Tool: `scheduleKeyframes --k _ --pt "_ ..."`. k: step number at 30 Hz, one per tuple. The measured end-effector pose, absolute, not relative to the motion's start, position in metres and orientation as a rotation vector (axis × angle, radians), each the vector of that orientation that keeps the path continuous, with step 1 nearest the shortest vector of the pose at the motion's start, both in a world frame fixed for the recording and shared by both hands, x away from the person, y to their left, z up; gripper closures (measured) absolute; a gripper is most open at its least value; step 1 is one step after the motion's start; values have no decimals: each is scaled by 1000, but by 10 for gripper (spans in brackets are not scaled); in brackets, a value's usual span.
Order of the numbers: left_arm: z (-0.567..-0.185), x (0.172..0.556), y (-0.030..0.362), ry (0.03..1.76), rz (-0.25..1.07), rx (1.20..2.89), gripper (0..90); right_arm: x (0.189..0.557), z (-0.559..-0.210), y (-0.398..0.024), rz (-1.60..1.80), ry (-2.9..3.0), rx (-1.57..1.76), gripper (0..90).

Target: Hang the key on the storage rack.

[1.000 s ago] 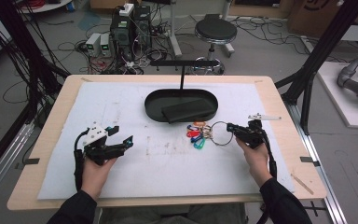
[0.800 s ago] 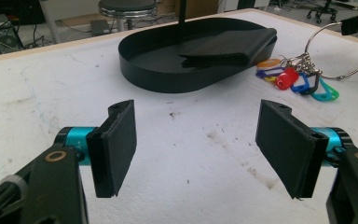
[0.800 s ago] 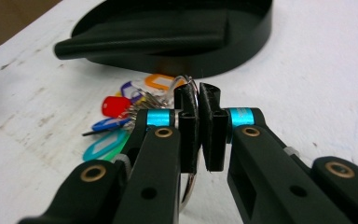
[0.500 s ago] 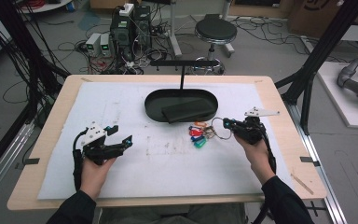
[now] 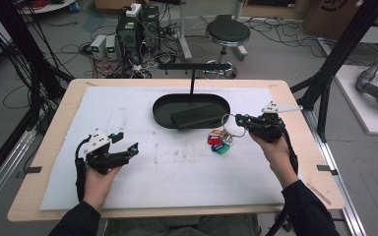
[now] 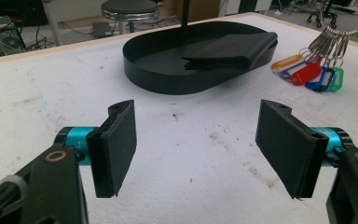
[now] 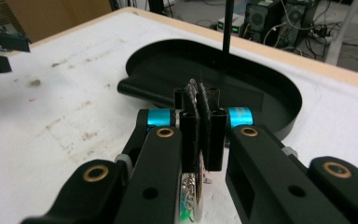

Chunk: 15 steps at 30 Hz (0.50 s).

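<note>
- Key ring [image 5: 229, 119] pinched between the closed jaws of the right gripper [image 5: 248, 123], just right of the black tray [image 5: 162, 105]; its coloured tags [image 5: 217, 142] hang to the desk [image 5: 187, 172].
- Judgement: lifting in hand. Raise it slowly and keep the pinch firm, so the tags clear the tray rim.
- Left gripper [image 5: 125, 142]: wide open, empty, well apart.
- Count: one ring, about five tags, one tray, one dark folded item [image 5: 197, 117] in it.

Matt black plastic tray [image 6: 168, 79], shiny metal key ring [image 6: 335, 35], glossy coloured plastic tags [image 6: 307, 72], stained white mat [image 5: 128, 113].
</note>
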<state>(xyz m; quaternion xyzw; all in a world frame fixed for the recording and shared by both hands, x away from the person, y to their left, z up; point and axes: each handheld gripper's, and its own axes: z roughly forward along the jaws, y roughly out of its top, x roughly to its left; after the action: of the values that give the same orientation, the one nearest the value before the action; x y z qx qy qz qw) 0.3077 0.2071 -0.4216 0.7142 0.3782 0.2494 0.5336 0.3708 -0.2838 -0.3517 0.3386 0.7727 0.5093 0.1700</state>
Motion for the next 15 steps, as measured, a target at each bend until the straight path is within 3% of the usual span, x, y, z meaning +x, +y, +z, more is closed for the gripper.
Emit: scheduleKeyframes --k 15 --pt "-421 308 206 899 590 1701 292 383 -304 -285 1486 2152 848 881"
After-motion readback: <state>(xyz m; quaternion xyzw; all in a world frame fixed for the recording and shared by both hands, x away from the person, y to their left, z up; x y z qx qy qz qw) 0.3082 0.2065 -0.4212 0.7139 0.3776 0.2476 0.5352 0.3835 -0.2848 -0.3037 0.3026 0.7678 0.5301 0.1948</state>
